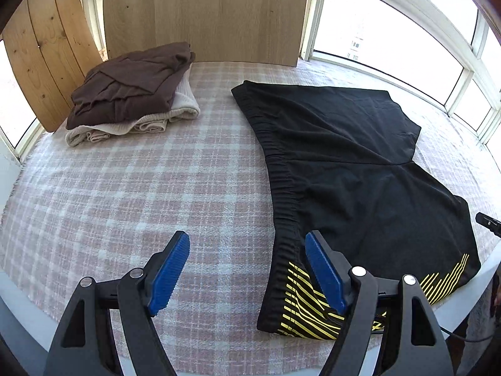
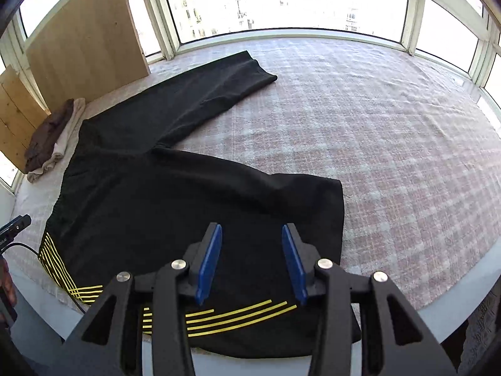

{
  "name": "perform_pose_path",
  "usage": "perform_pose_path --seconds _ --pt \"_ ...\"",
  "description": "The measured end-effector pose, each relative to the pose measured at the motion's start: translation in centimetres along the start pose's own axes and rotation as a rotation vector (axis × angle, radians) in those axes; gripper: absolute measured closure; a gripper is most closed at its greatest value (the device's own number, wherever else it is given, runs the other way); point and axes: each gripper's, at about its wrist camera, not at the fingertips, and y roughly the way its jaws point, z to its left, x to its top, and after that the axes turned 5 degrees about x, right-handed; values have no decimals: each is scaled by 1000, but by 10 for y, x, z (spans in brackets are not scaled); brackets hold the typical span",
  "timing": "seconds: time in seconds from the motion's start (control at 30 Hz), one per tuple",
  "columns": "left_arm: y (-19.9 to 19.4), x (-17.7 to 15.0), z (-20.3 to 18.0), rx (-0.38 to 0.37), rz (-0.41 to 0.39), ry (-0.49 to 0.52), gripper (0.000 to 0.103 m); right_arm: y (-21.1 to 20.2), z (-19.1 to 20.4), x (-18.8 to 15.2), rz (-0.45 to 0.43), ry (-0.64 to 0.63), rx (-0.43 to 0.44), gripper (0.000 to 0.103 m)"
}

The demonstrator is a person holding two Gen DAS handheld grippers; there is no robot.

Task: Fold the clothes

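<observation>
Item: black trousers (image 1: 360, 163), yellow stripe print near the waist, elasticated waistband (image 1: 281, 181). Spread flat on the plaid blanket (image 1: 156, 172) covering the table, right of centre, with the striped hip area at the near edge. The right wrist view shows both legs running away from the waist toward the right side, splayed apart in a V: one leg (image 2: 200, 94) reaches toward the far window edge, the other (image 2: 250, 194) lies along the near edge. Long axis: waistband at left, hems at right.

Left hand-held gripper (image 1: 247, 269): jaws wide apart, holding nothing, hovering at the near edge with the waistband's near end between its blue pads (image 1: 322, 275). It is the nearer one to the waist.

Right hand-held gripper (image 2: 252, 263): jaws apart, empty, above the near leg, just inside the near edge. It is the nearer one to the legs.

Judgement: folding not yet begun; the coming move likely turns on taking the near side and bringing one leg over the other.

Also present: folded brown garment (image 1: 125, 87) stacked on a folded cream knit (image 1: 141, 122) at the far left corner; wooden boards (image 1: 203, 12) against the windows (image 2: 281, 3).
</observation>
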Motion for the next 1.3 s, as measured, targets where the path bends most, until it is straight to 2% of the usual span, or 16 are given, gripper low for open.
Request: perform_pose_path --seconds 0.1,0.23,0.4,0.5,0.63,0.9,1.07,1.3 --pt "-21 2 14 15 -43 -22 28 -12 28 16 -76 -27 50 63" --pt "-39 0 33 40 -61 -66 28 -8 61 32 -102 -75 123 63" --pt "-45 -12 37 58 -46 -70 28 2 74 28 -45 -88 154 63" --pt "-43 -13 25 52 -39 -38 28 -3 69 16 -26 -95 135 63" --pt "-32 -18 4 31 -18 23 28 -8 44 -3 4 -68 69 63" --pt "-6 -53 -23 7 111 100 28 -32 -36 -64 101 62 -90 63" --pt "6 -65 -27 5 159 111 28 -32 -63 -88 131 161 -108 63" --pt "14 -74 -25 -4 196 71 28 -30 -79 -88 115 214 -123 63"
